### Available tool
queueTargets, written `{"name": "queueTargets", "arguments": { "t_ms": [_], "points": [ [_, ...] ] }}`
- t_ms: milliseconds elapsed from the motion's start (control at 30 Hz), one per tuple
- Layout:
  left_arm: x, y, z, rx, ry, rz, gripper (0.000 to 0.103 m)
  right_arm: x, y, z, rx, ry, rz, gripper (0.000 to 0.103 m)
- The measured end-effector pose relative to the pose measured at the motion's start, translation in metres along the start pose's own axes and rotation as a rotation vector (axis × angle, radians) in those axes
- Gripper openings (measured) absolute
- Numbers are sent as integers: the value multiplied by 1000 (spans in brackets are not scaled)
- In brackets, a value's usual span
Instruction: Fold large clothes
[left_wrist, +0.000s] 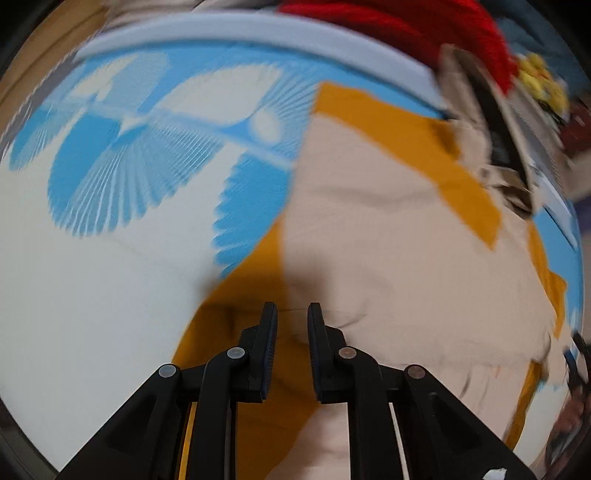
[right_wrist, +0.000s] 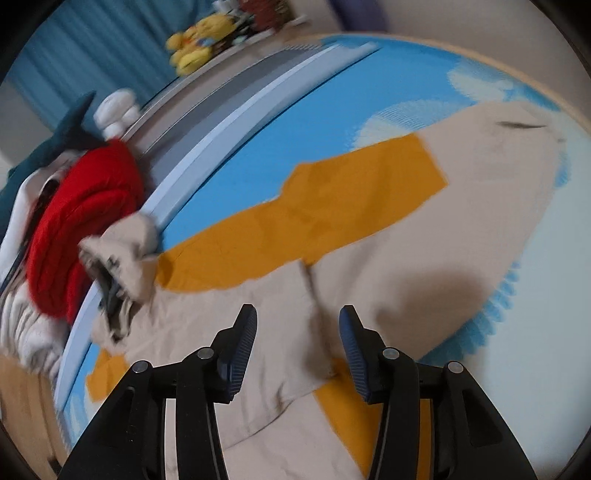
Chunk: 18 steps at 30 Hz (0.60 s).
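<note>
A large beige and mustard-orange garment (left_wrist: 388, 236) lies spread on a blue and white patterned mat (left_wrist: 110, 177). My left gripper (left_wrist: 292, 314) hovers over the garment's near edge where an orange panel meets beige; its jaws stand a little apart and hold nothing. In the right wrist view the same garment (right_wrist: 443, 221) stretches across the mat (right_wrist: 314, 125). My right gripper (right_wrist: 297, 325) is open and empty above a folded beige flap (right_wrist: 266, 332). Both views are motion-blurred.
A pile of clothes with a red knit (right_wrist: 81, 218) and a beige piece (right_wrist: 125, 251) sits at the mat's pale raised border (right_wrist: 207, 147). The red knit also shows in the left wrist view (left_wrist: 424, 26). Yellow plush toys (right_wrist: 199, 40) sit farther back.
</note>
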<state>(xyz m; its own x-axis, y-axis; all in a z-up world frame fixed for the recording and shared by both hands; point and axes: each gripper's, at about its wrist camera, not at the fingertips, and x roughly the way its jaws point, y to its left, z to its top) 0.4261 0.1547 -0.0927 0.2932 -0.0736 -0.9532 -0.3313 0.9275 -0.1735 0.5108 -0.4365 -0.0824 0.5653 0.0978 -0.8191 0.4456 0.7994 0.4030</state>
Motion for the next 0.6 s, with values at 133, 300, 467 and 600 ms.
{"name": "queueTargets", "arguments": {
  "t_ms": [133,300,467,600],
  "points": [
    [-18,-20,-4,54,-43,-52,14,61,-3,-18,-86,238,-14,48],
    [-48,-55,-10,189,-138,-39,15,52,-11,-14,-68,234,-28,47],
    [-75,-77,-23,256,-203,-53,19,-21,13,8,-152,44,30,47],
    [-97,-90,-43,287,-235,-81,20,-81,23,16,-216,-87,75,47]
  ]
}}
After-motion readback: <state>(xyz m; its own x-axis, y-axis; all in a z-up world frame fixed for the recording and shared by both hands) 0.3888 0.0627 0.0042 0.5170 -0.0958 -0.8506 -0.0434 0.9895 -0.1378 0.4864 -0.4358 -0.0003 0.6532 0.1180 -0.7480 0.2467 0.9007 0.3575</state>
